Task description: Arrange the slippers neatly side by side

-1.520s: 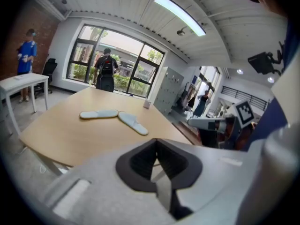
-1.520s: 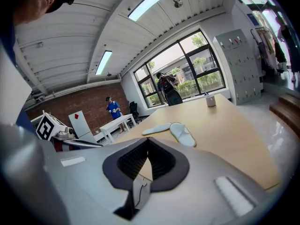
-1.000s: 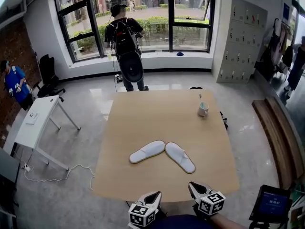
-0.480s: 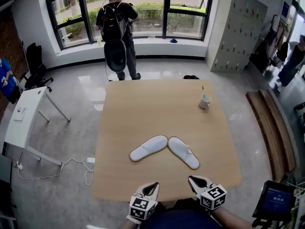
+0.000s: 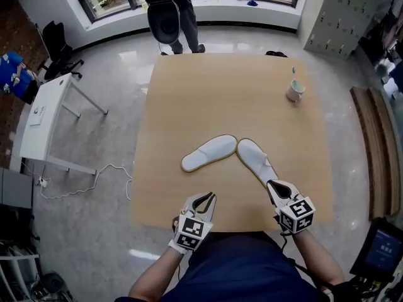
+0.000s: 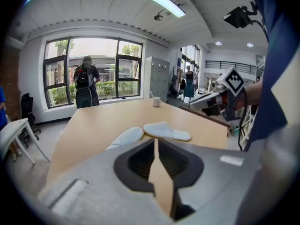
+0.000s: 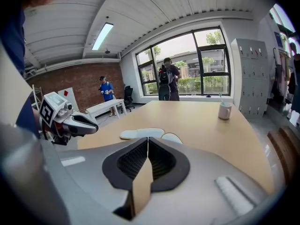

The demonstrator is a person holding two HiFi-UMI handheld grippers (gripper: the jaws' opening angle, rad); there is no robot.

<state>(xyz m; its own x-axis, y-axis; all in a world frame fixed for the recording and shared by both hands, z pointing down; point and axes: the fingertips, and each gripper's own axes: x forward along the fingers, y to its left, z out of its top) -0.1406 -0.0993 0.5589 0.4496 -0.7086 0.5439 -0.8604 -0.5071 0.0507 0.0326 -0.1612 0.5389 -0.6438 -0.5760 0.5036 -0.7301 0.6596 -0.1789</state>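
Two white slippers lie on the wooden table (image 5: 189, 93) with their toes touching, spread like an upturned V. The left slipper (image 5: 209, 153) points left and toward me; the right slipper (image 5: 255, 161) runs toward my right hand. My left gripper (image 5: 205, 199) hovers over the near table edge, short of the left slipper, shut and empty. My right gripper (image 5: 274, 185) is shut too, its tips just at the heel of the right slipper. Both slippers (image 6: 125, 137) (image 6: 166, 131) show beyond the closed left gripper (image 6: 156, 142). They also show past the closed right gripper (image 7: 148, 140).
A white mug (image 5: 295, 91) with a stick in it stands at the table's far right. A person with a backpack (image 5: 167, 11) stands beyond the far edge. A white side table (image 5: 47, 121) and a floor cable (image 5: 82, 184) are to the left, a bench (image 5: 374, 143) to the right.
The head view has tipped downward and closer. Both grippers have come forward over the table's near edge, the right one up to the right slipper's heel. The slippers have not moved.
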